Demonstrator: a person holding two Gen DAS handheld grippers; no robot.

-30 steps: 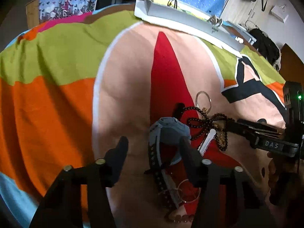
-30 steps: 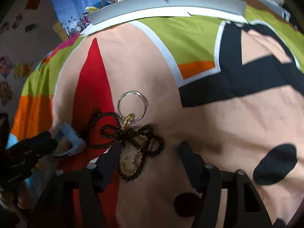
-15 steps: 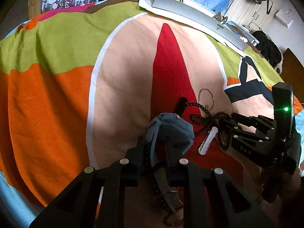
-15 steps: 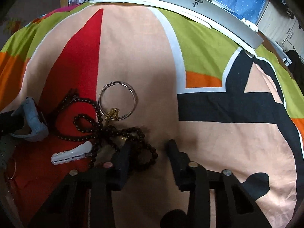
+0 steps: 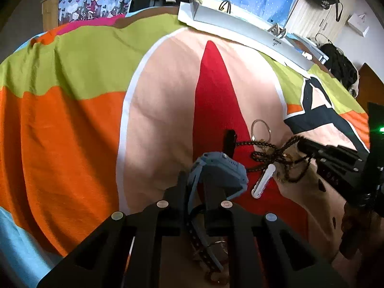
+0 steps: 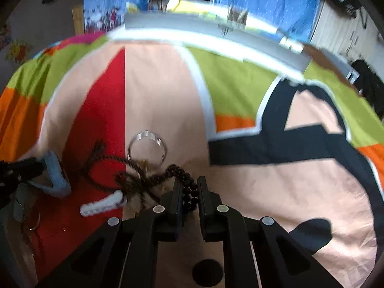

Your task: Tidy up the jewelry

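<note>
Progress: You are early in the job. Most pieces lie loose on the bedspread [image 5: 168, 124], and nothing that shows has reached the grey tray [image 5: 252, 33] at the far edge.
Left gripper [image 5: 195, 187]: Your jaws are clamped on the strap of the blue watch [image 5: 220, 170], whose face sits just ahead of the fingertips and looks lifted off the cloth.
Right gripper [image 6: 188, 192]: Your jaws are pinched together on a strand of the dark bead necklace [image 6: 187, 187], right at the tips; the rest trails left into the tangle (this view is blurred, so how much has come free is hard to say).
Left on the cloth: The silver bangle [image 6: 147, 147] lies just beyond the beads, touching them; the white clip [image 6: 103, 206] lies beside the tangle, between your two grippers.
Remaining: Both held pieces need carrying to the tray, well apart from here, then the bangle and the clip.
</note>
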